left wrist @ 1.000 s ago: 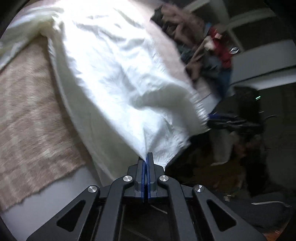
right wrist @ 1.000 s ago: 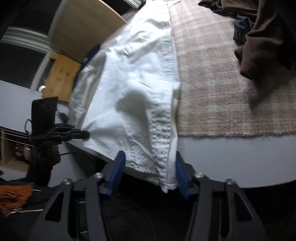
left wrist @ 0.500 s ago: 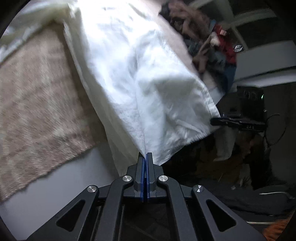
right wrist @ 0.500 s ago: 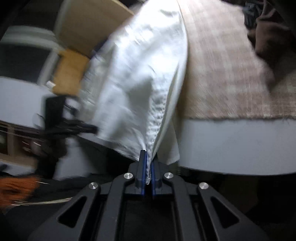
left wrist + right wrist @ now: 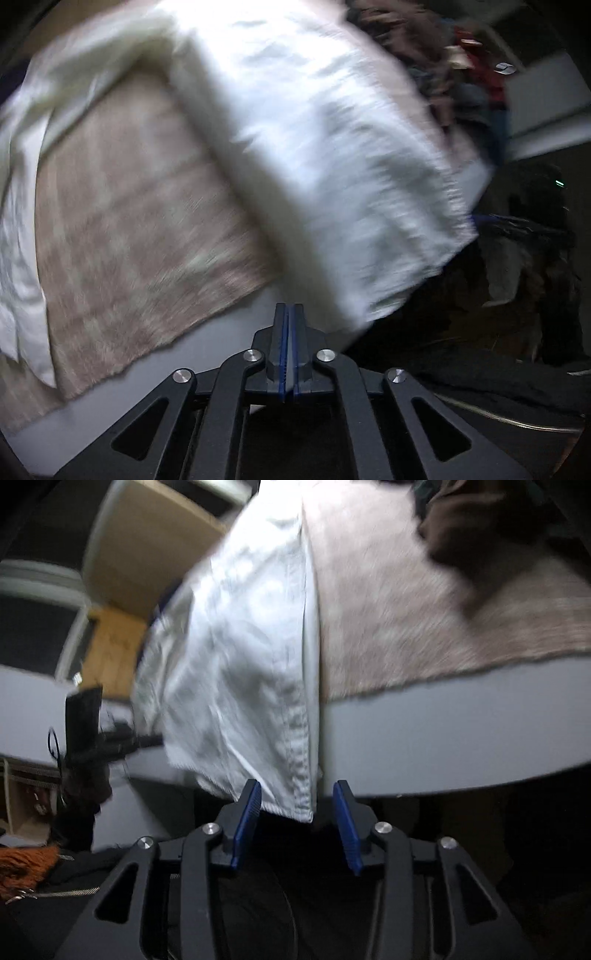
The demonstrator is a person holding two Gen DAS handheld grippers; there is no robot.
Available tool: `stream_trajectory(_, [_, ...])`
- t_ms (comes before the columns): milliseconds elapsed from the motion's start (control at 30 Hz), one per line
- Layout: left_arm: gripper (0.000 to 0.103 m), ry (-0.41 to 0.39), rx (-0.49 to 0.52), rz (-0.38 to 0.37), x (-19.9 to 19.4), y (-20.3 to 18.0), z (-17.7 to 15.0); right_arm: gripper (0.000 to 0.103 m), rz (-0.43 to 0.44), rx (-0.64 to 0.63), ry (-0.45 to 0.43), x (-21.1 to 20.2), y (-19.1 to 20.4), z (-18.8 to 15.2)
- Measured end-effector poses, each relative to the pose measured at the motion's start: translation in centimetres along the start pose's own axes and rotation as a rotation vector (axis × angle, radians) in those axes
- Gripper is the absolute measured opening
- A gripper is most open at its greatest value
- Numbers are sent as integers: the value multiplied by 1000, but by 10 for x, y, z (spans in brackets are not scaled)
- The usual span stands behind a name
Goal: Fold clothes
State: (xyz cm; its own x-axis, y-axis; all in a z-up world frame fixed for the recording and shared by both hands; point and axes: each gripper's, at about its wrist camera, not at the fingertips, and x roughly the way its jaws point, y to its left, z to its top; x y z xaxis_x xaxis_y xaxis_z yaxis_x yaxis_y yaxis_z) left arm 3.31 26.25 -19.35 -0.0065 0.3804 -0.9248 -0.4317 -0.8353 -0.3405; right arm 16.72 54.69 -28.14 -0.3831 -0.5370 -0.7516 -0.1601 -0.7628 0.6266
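Observation:
A white garment (image 5: 325, 155) lies across a beige checked blanket (image 5: 133, 229) and hangs over the bed's white edge (image 5: 229, 332). In the left wrist view my left gripper (image 5: 288, 314) is shut, and the cloth's lower hem hangs just to its right; no cloth shows between the pads. The view is blurred. In the right wrist view the garment's (image 5: 243, 672) seamed hem corner hangs between the blue pads of my right gripper (image 5: 297, 797), which is open around it without pinching.
A pile of dark and red clothes (image 5: 461, 74) lies at the bed's far end; a brown garment (image 5: 491, 528) lies on the blanket. A black camera on a stand (image 5: 85, 720), wooden furniture (image 5: 147, 554) and floor clutter stand beside the bed.
My right gripper, shut on the hem half a second ago, has opened. My left gripper no longer shows cloth in its pads, and the garment has swung to the right.

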Motion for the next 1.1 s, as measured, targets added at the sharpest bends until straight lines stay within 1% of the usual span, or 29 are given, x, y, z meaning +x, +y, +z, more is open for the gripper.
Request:
stream_trajectory(33, [27,-17,47,6,0,-18,6,40,-19,10,-39,-7,-1,0])
stream_trajectory(100, [29,-52,153,12,4,-60,21,40,-67,20,-86,-16,-2,1])
stream_trajectory(200, [32,-68,283,5,34,-131,43,40,-95,21,-115,-25,-14,2])
stream_trajectory(233, [33,-71,325,1,45,-155,50,40,-89,18,-118,-30,-20,2])
stream_trajectory(300, [36,-63,403,27,71,-195,57,40,-63,-6,-119,-38,-29,7])
stream_trajectory(333, [39,-57,438,54,83,-214,59,40,-58,-22,-115,-42,-33,8])
stream_trajectory(433, [46,-50,534,183,118,-255,61,41,-48,-70,-111,-54,-39,13])
stream_trajectory(500, [46,-50,559,251,134,-263,61,44,0,-81,-107,-62,-47,13])
stream_trajectory(533, [46,-39,539,278,142,-262,64,44,19,-83,-100,-64,-50,13])
stream_trajectory(567, [44,-15,497,284,149,-258,69,44,31,-95,-93,-65,-51,14])
stream_trajectory(633, [18,4,407,267,149,-247,75,44,53,-132,-77,-66,-53,16])
stream_trajectory(667, [11,-3,352,246,142,-239,77,44,65,-151,-70,-67,-54,17])
stream_trajectory(733, [9,-36,235,198,121,-222,81,44,74,-197,-46,-63,-52,20])
stream_trajectory(767, [9,-66,181,194,108,-213,81,44,84,-214,-31,-58,-50,21])
stream_trajectory(833, [9,-100,116,218,92,-200,80,44,110,-239,2,-46,-48,25])
stream_trajectory(867, [9,-112,87,204,85,-194,79,44,123,-252,18,-41,-47,27])
stream_trajectory(967, [9,-128,42,153,79,-189,79,44,158,-279,58,-22,-39,34])
stream_trajectory(1100, [9,-144,4,56,78,-191,82,44,183,-317,97,-1,-28,43])
